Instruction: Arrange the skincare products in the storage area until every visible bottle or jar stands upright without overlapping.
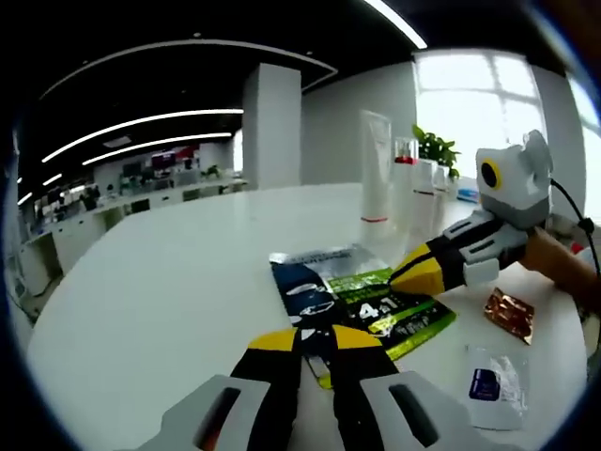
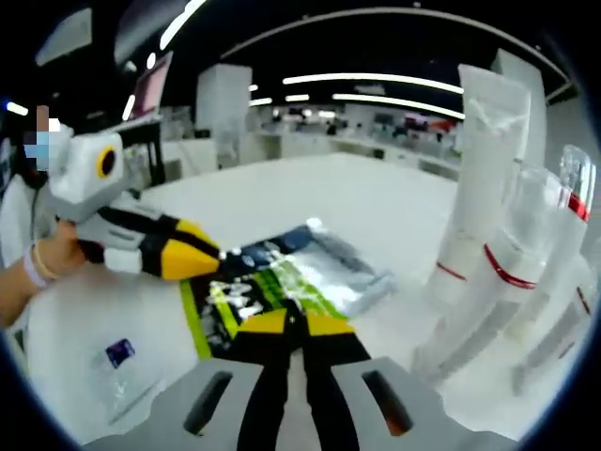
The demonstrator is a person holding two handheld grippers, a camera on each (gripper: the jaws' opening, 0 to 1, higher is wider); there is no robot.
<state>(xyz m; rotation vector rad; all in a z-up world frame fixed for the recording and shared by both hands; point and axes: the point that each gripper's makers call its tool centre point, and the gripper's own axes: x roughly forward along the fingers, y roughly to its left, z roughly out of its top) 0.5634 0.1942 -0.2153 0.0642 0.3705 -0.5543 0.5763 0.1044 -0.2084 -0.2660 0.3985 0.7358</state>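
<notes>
two grippers are meeting on the flat sachet pack [image 1: 362,305] lying mid-table [image 1: 169,282]. left gripper [image 1: 315,340] is looking narrow, tips at the pack's near edge; can't tell if it's pinching. right gripper [image 1: 406,272] is coming in from 3 o'clock, tips together on the pack's edge, grip unclear too. judgement: pin one edge, slide slowly, avoid creasing. pack is glossy, dark blue and green, silver end. upright white tubes [image 1: 376,169] are standing at 1 o'clock, well apart.
</notes>
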